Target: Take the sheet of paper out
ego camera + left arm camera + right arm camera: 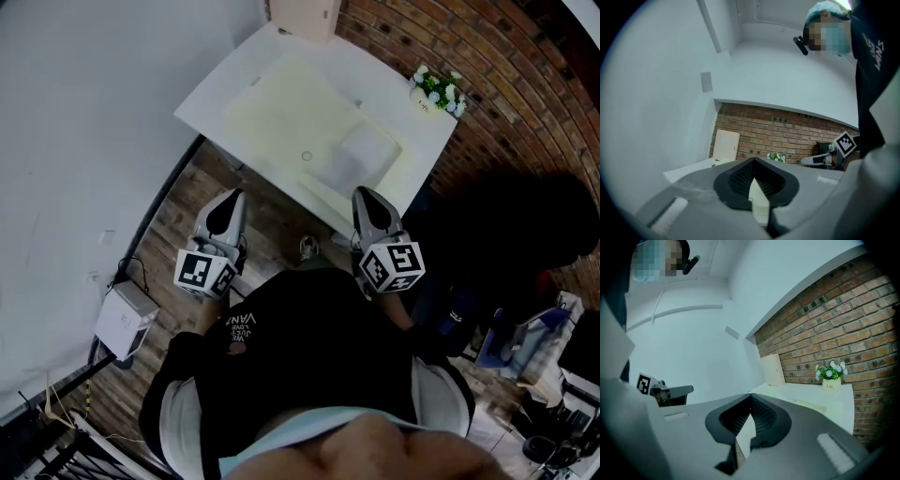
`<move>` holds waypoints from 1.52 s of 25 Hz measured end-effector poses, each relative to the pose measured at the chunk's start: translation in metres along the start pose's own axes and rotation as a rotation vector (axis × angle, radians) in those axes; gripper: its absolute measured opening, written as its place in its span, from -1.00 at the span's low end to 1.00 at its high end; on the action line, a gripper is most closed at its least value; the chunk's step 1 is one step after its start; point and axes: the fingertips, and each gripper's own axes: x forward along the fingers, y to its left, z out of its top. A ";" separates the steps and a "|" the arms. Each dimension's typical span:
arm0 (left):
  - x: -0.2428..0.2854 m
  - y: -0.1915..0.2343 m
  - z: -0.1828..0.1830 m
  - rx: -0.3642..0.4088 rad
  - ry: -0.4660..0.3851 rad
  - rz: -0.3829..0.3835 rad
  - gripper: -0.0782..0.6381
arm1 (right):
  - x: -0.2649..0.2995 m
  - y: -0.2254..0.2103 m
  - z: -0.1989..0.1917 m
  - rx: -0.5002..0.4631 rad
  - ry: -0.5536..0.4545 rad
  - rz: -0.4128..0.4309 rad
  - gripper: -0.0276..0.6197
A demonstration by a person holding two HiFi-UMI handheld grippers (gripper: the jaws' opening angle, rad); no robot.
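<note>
Both grippers, left gripper (229, 202) and right gripper (367, 199), were pinched closed on nothing at mid-frame, short of the white table (208, 111). Upper centre, the sheet of paper (367, 150) showed as a paler rectangle against a flat, cream, smooth-looking folder (281, 103); it was likely light, limp and crease-prone, best pinched at an exposed edge.

White table (422, 136) on wood floor (187, 206), far end at the wall. Large cream pad (286, 108) flat across most of the top; paler sheet (364, 152) on its near right part. Small flowerpot (437, 91) with white flowers at the right corner, apart from the pad. Beige board (305, 13) upright at the far end.
</note>
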 end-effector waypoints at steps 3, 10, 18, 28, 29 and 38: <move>0.023 0.001 -0.001 0.009 0.011 -0.004 -0.78 | 0.011 -0.016 0.002 0.008 0.005 0.000 -0.92; 0.071 -0.001 -0.002 0.007 0.031 -0.042 -0.78 | 0.029 -0.050 0.007 0.031 0.005 -0.023 -0.92; 0.114 -0.005 -0.004 -0.010 0.044 -0.093 -0.78 | 0.038 -0.075 0.013 0.029 0.009 -0.049 -0.92; 0.155 0.009 -0.002 -0.038 0.065 -0.229 -0.78 | 0.046 -0.087 0.019 0.049 -0.028 -0.187 -0.92; 0.160 0.011 -0.001 -0.035 0.074 -0.253 -0.78 | 0.046 -0.087 0.020 0.054 -0.037 -0.211 -0.92; 0.203 0.012 0.009 -0.008 0.132 -0.479 -0.78 | 0.041 -0.082 0.026 0.104 -0.110 -0.403 -0.92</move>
